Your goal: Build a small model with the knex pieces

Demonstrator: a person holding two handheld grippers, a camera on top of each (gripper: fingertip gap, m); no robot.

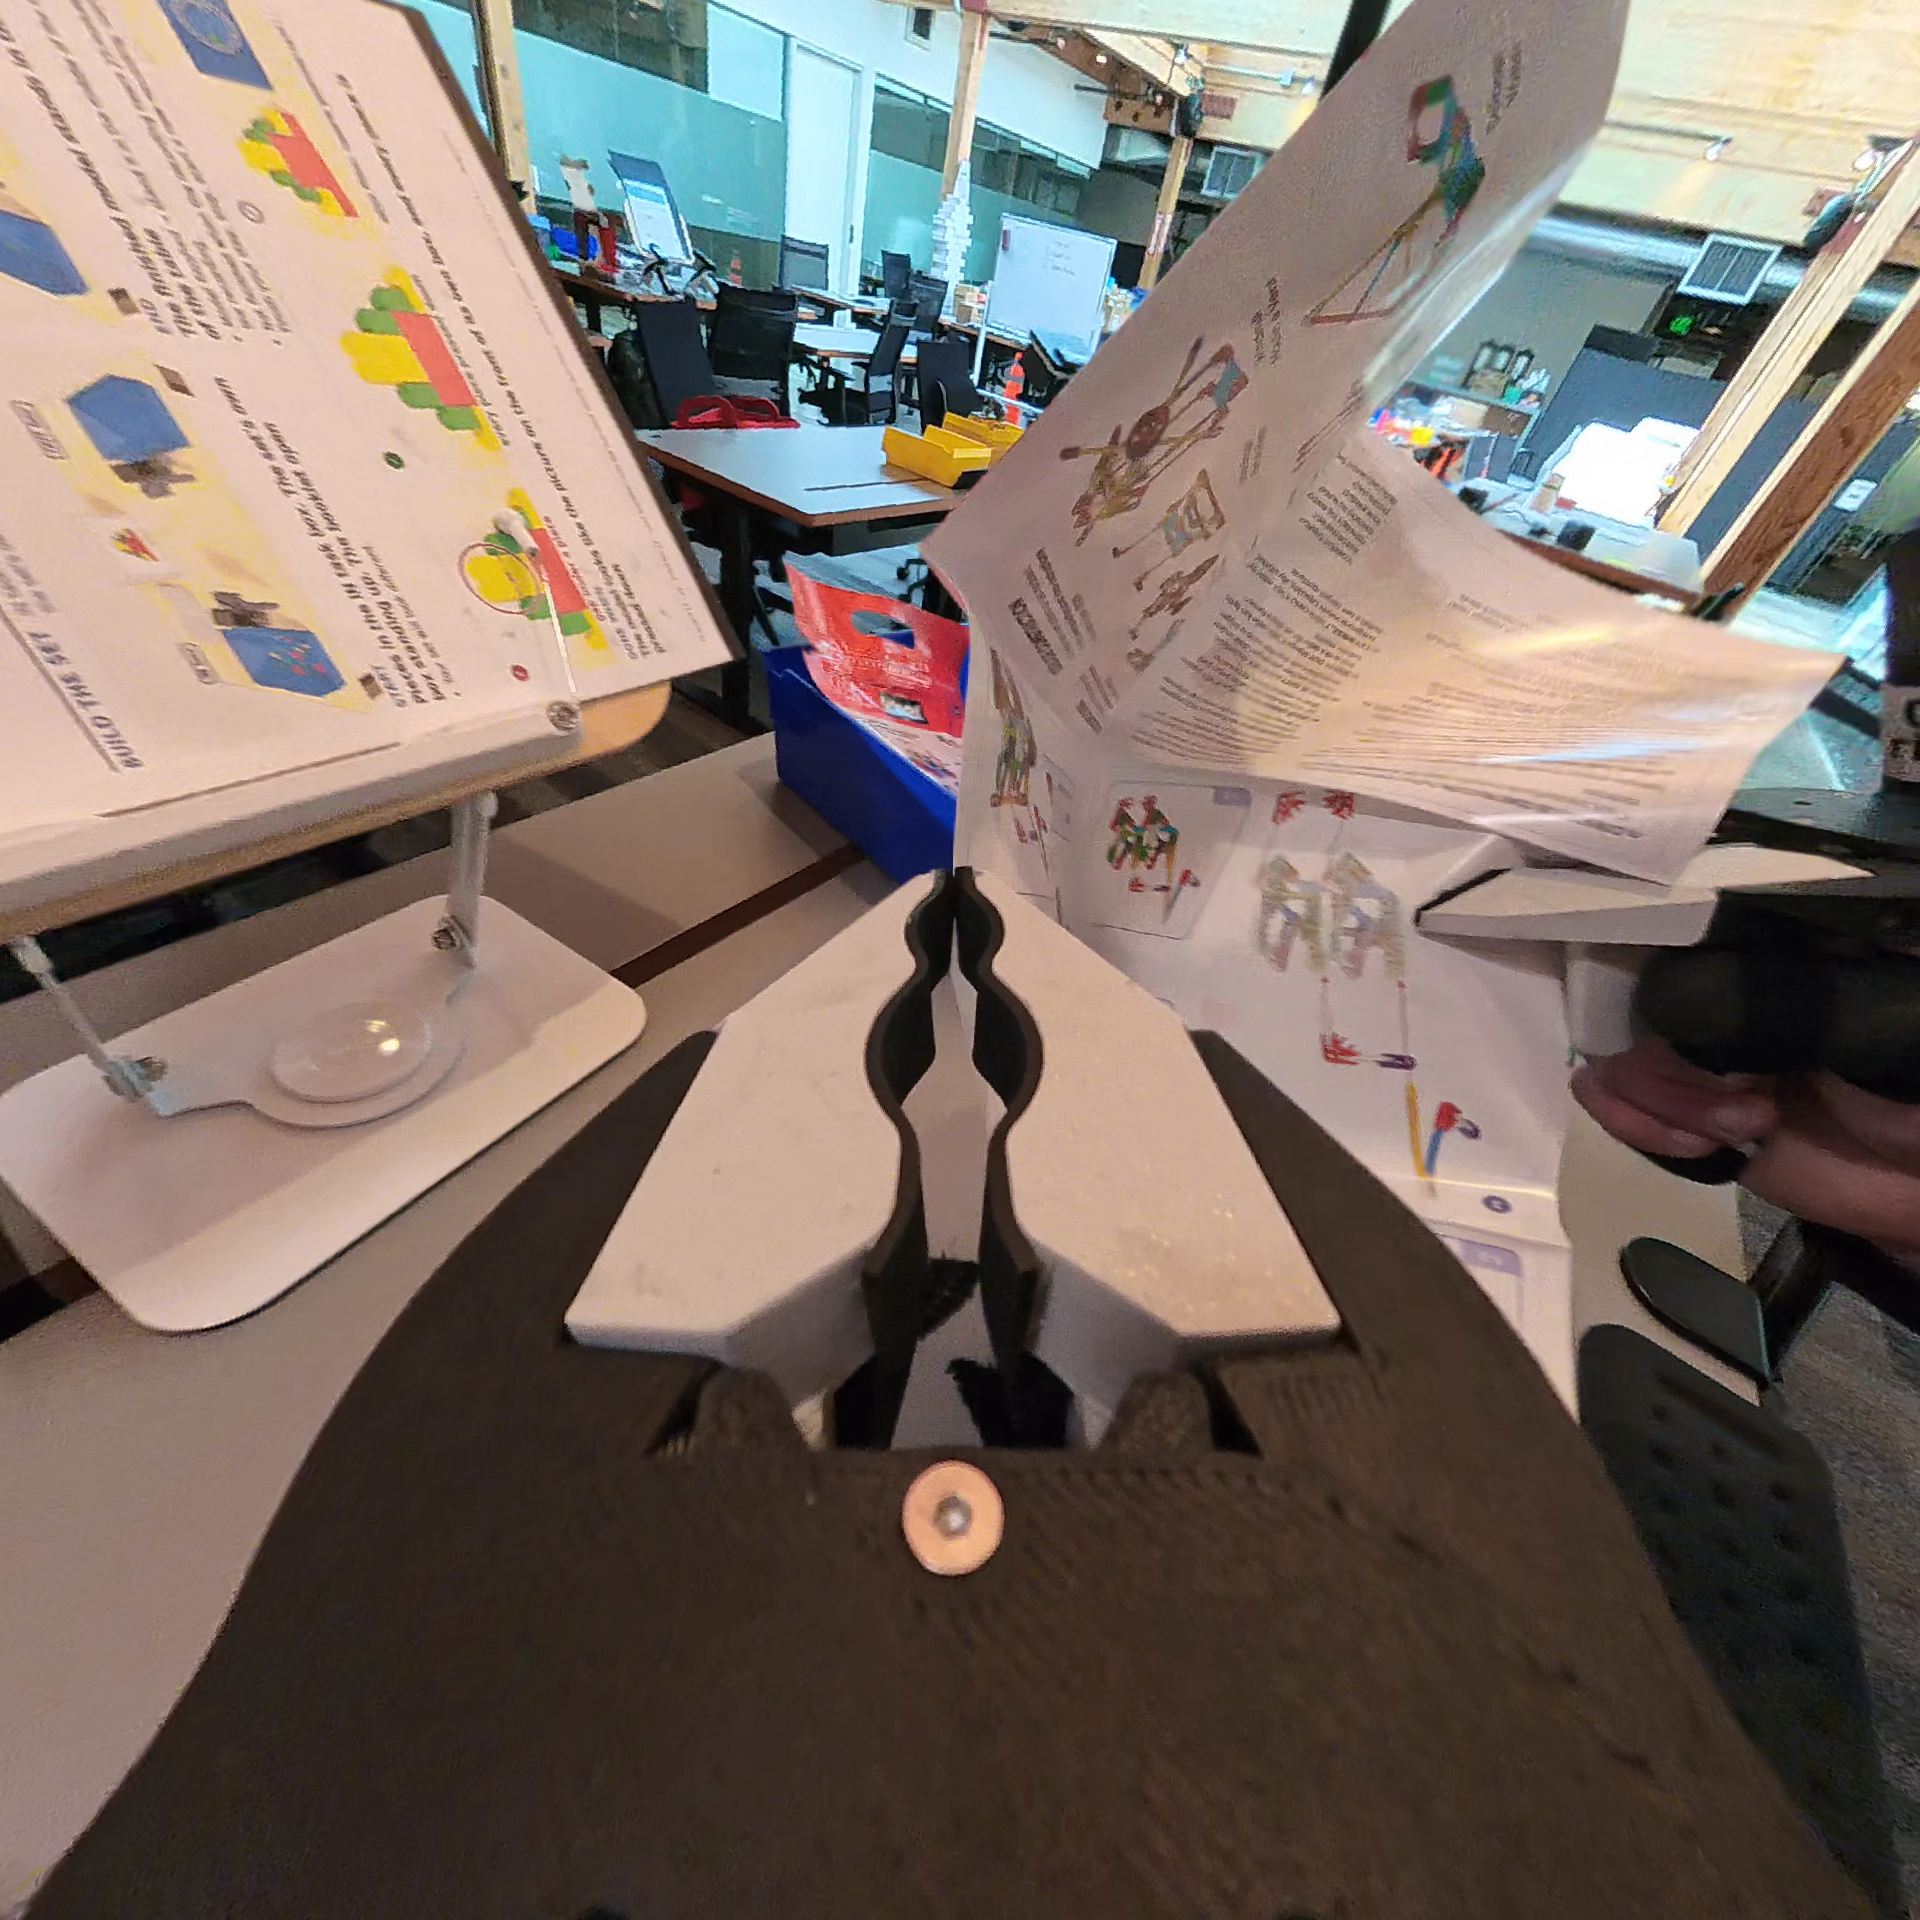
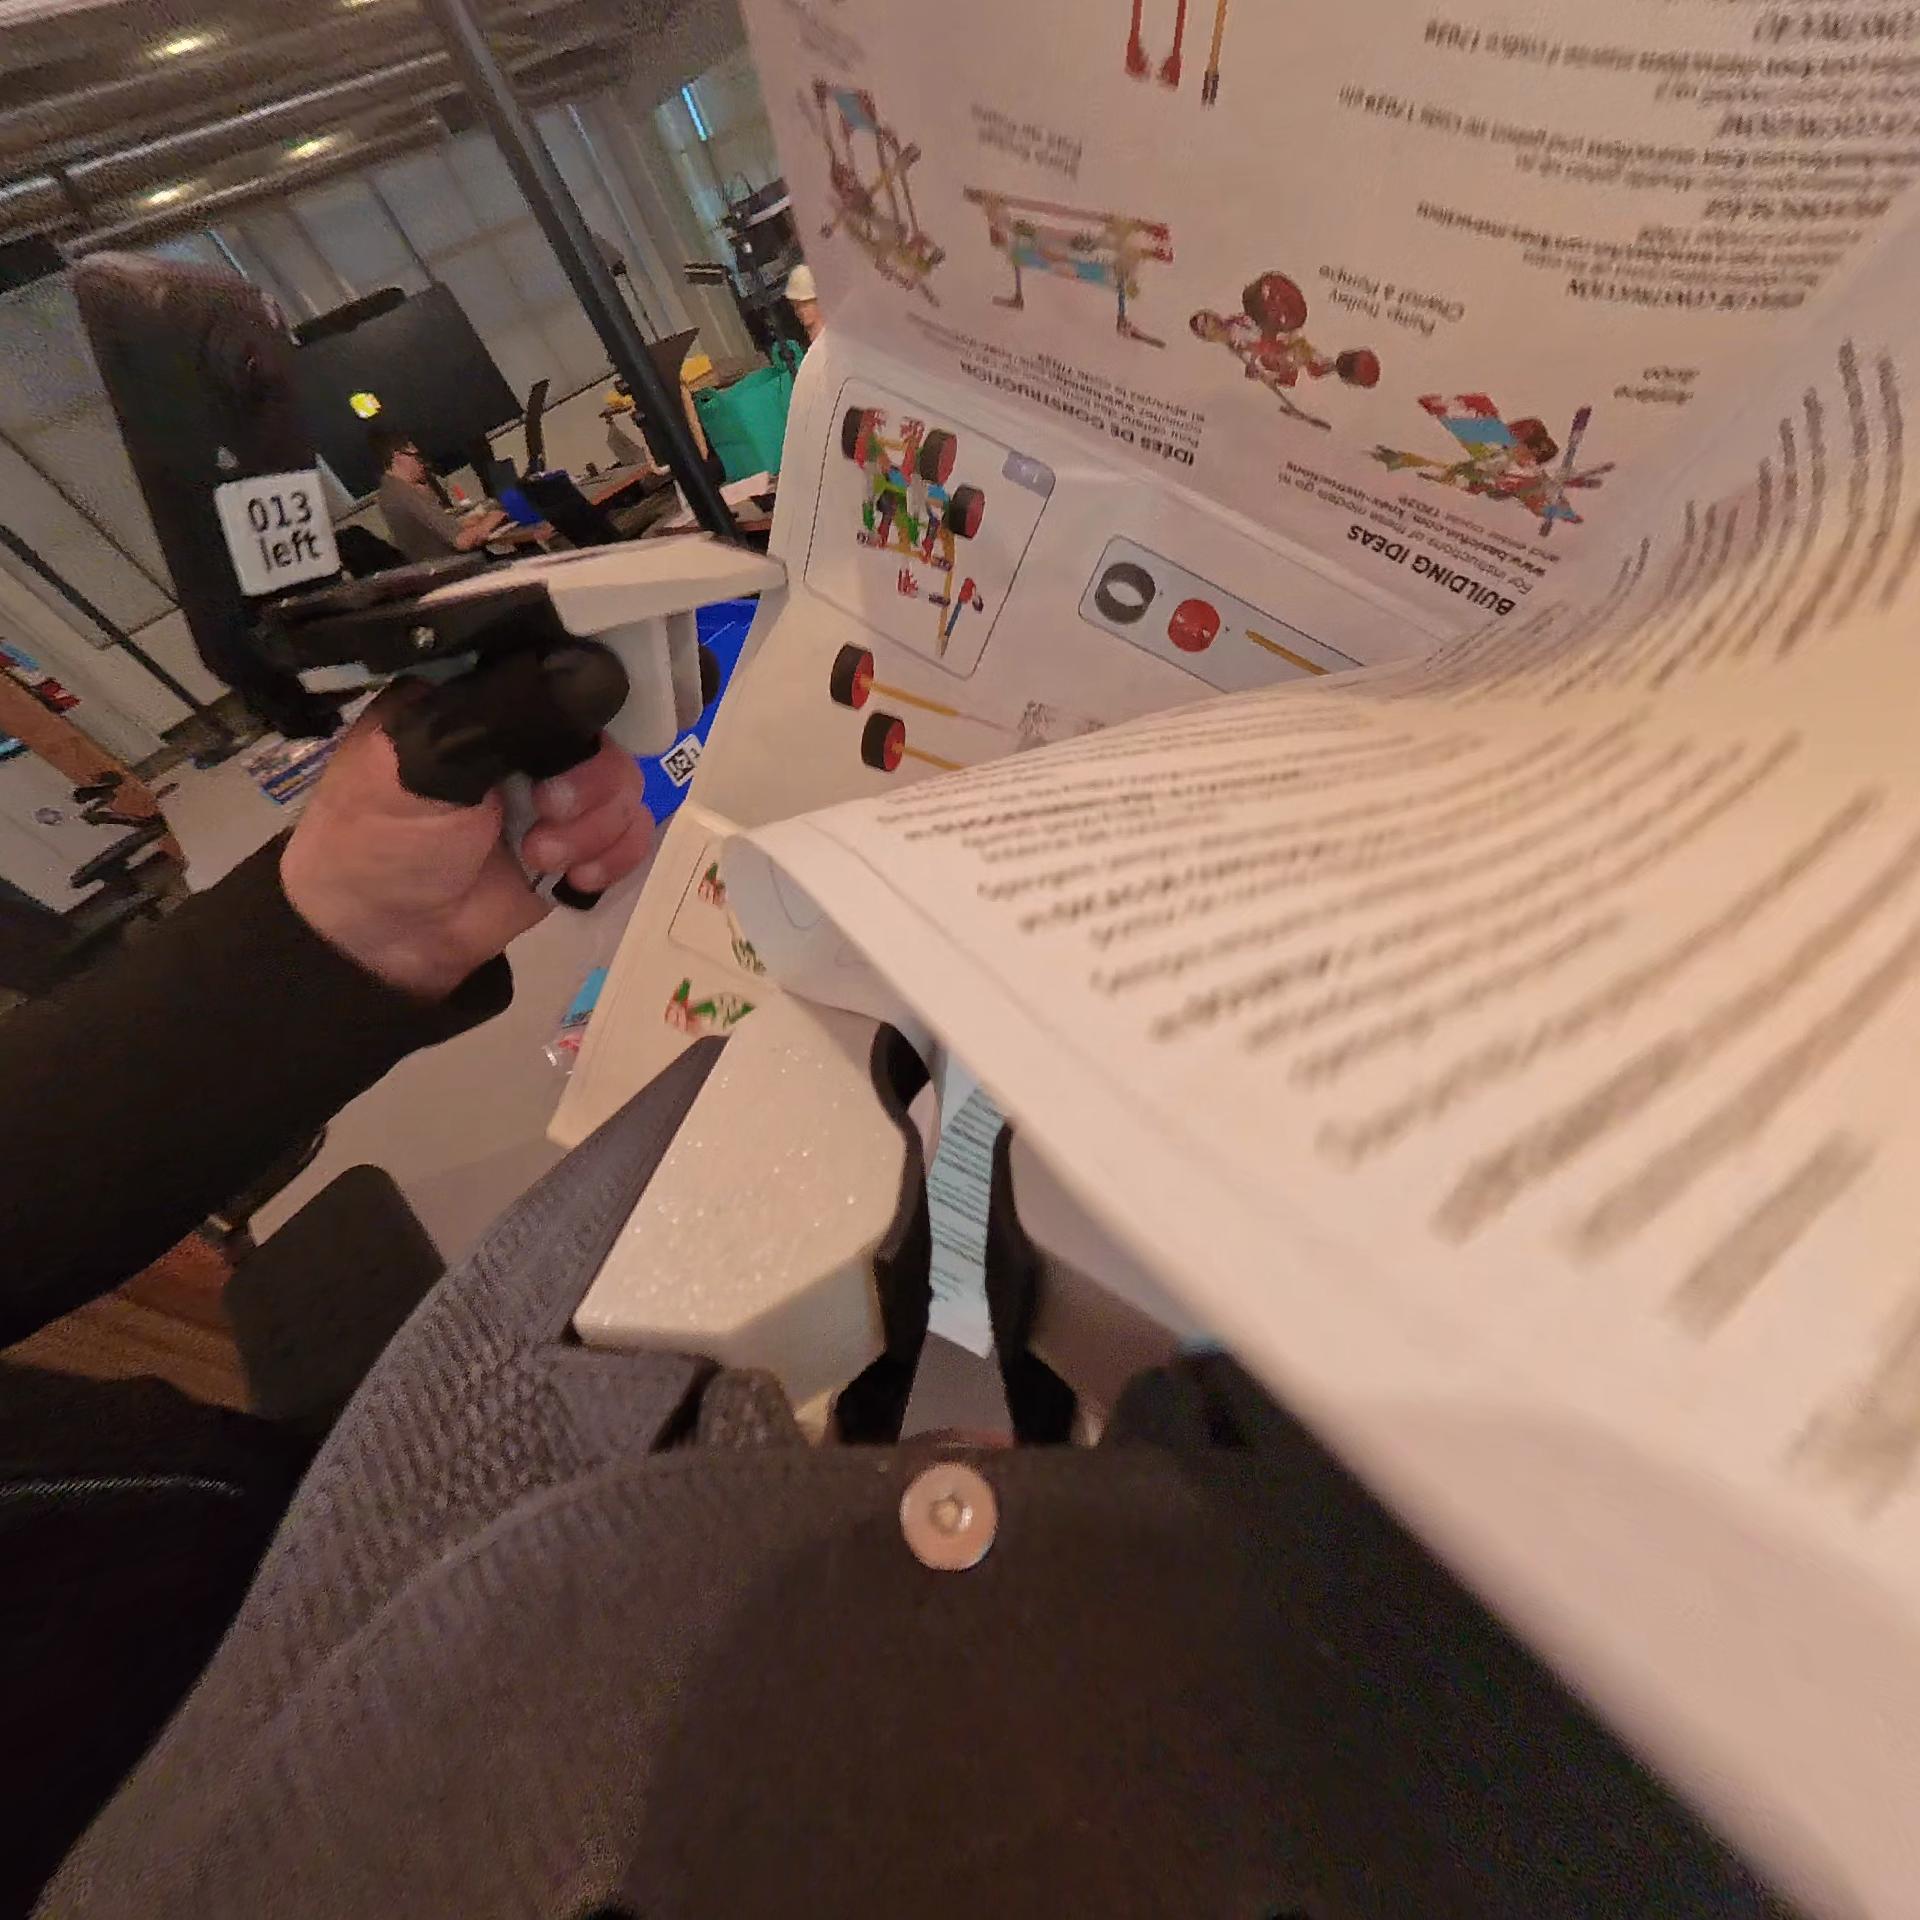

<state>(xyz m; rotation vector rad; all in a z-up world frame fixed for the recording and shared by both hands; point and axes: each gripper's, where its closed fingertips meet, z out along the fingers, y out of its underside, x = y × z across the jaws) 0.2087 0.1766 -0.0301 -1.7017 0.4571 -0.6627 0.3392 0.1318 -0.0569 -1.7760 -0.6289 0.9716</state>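
right gripper (image 2: 961, 1195) tips: hidden under the drooping page of the unfolded instruction sheet (image 2: 1351, 987)
sheet text: blurred in both views
sheet top and right: cut off by right wrist view's edge
stand board (image 1: 260, 395): cut off at left and top
background desks: too small to tell

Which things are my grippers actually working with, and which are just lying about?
In hand: instruction sheet, pinched by left gripper and right gripper.
Lying about: instruction board on its stand, blue bin, yellow bins.
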